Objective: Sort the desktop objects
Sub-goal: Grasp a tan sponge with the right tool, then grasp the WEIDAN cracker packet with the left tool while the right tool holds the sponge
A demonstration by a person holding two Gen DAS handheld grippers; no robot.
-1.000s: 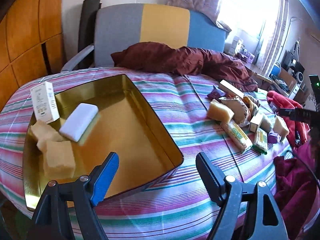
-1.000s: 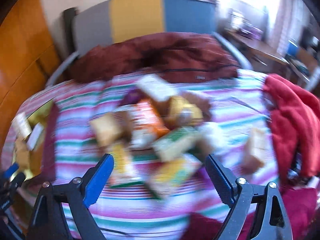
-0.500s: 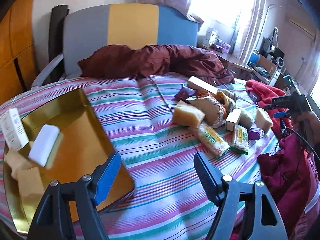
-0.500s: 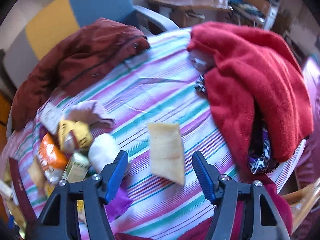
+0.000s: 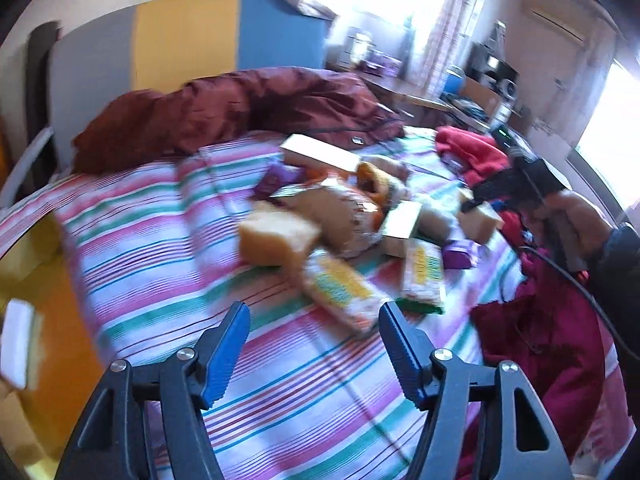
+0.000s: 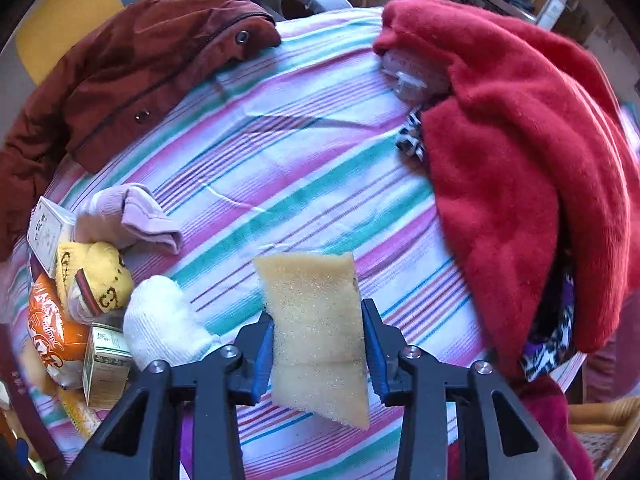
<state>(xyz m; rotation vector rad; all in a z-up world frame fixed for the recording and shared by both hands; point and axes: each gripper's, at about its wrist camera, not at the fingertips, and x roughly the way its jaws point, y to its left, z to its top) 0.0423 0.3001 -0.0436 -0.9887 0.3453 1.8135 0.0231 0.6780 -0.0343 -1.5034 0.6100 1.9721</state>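
My right gripper is shut on a tan sponge block that rests on the striped cloth; both blue pads press its sides. In the left wrist view a hand holds that gripper over the same sponge at the right of the pile. My left gripper hovers over the cloth with its jaws closing and nothing between them. Just ahead of it lie a yellow snack packet, a second packet and a yellow sponge.
A gold tray sits at the far left. Beside the held sponge are a white rolled sock, a yellow sock, a pink sock, an orange packet and small boxes. A red fleece and a brown jacket border the table.
My left gripper swung right, from the tray toward the pile, and its jaws narrowed. My right gripper came down over the tan sponge and closed on it.
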